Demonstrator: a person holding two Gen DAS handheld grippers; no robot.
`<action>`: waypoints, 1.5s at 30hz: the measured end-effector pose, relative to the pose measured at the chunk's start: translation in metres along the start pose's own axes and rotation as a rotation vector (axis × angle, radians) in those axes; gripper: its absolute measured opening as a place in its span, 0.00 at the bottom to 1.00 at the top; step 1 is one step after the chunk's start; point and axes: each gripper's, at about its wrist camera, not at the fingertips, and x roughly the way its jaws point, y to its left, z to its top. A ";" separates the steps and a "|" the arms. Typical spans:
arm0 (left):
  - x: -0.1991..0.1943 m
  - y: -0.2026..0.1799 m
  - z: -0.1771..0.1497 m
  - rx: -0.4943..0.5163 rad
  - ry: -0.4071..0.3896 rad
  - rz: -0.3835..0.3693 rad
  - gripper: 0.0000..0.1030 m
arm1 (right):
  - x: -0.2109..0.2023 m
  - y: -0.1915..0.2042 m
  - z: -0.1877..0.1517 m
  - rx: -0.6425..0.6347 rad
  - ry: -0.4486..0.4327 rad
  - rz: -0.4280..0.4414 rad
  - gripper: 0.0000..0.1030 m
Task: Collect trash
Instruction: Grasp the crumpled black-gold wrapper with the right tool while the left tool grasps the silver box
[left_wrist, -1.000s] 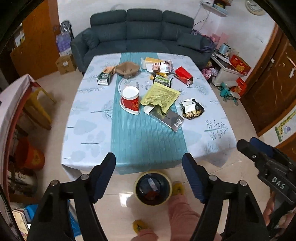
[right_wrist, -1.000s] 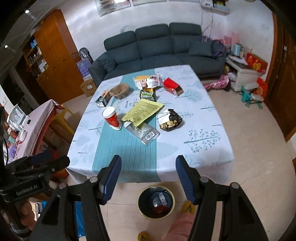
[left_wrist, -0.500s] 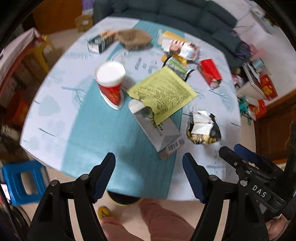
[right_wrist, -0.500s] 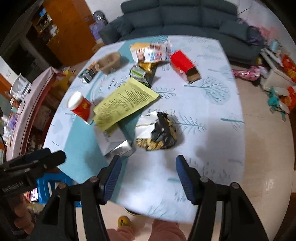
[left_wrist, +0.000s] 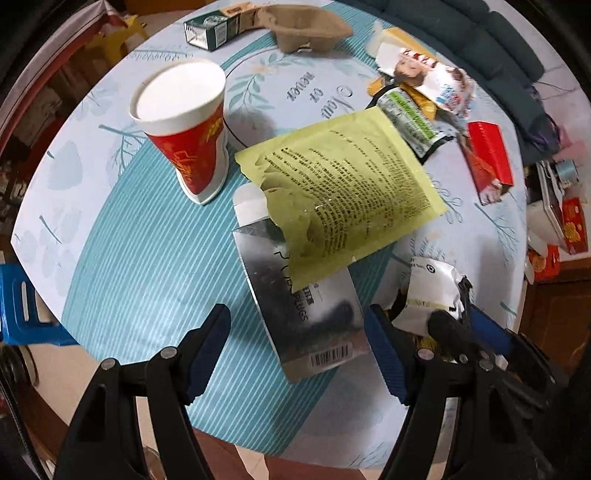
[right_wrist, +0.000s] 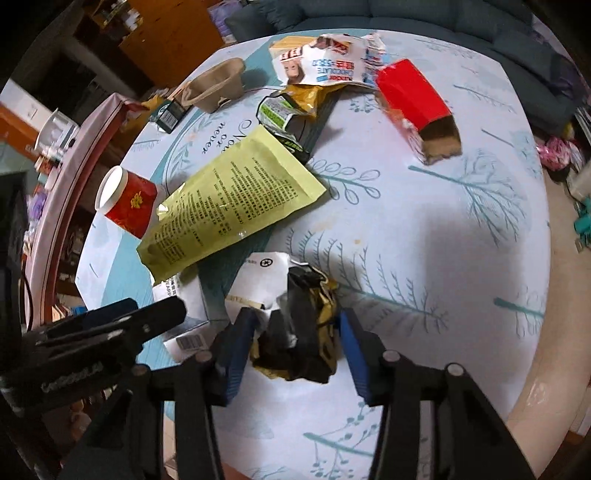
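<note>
Trash lies scattered on the table (right_wrist: 443, 229). My right gripper (right_wrist: 293, 349) points down over a crumpled black, gold and white wrapper (right_wrist: 295, 314). Its jaws are closing with the wrapper between them, the pads close to its sides, and the wrapper still rests on the cloth. My left gripper (left_wrist: 297, 345) is open, and the near end of a silver box (left_wrist: 306, 306) lies between its fingers untouched. A yellow-green pouch (left_wrist: 343, 184) overlaps the box's far end. From the left wrist view, the right gripper (left_wrist: 461, 332) sits at the wrapper (left_wrist: 432, 284).
A red paper cup (left_wrist: 184, 122) stands left of the pouch. Farther back lie a cardboard cup carrier (left_wrist: 303, 26), a green carton (left_wrist: 210, 31), a chocolate wrapper (right_wrist: 325, 59), a green packet (right_wrist: 280, 110) and an open red box (right_wrist: 410, 99). A blue stool (left_wrist: 22, 306) stands beside the table.
Both grippers have dropped and tilted down from a wide view of the table and floor bin to close over the trash. The right jaws have narrowed around the crumpled wrapper.
</note>
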 end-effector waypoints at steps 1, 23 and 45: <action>0.003 -0.002 0.001 -0.004 0.007 0.004 0.71 | 0.000 0.000 0.000 -0.011 -0.002 0.003 0.43; 0.035 -0.042 -0.002 0.102 0.013 0.125 0.64 | -0.006 -0.007 -0.003 -0.064 0.018 0.024 0.39; -0.050 0.026 -0.071 0.362 -0.110 0.076 0.64 | -0.042 0.062 -0.053 -0.018 -0.029 0.022 0.36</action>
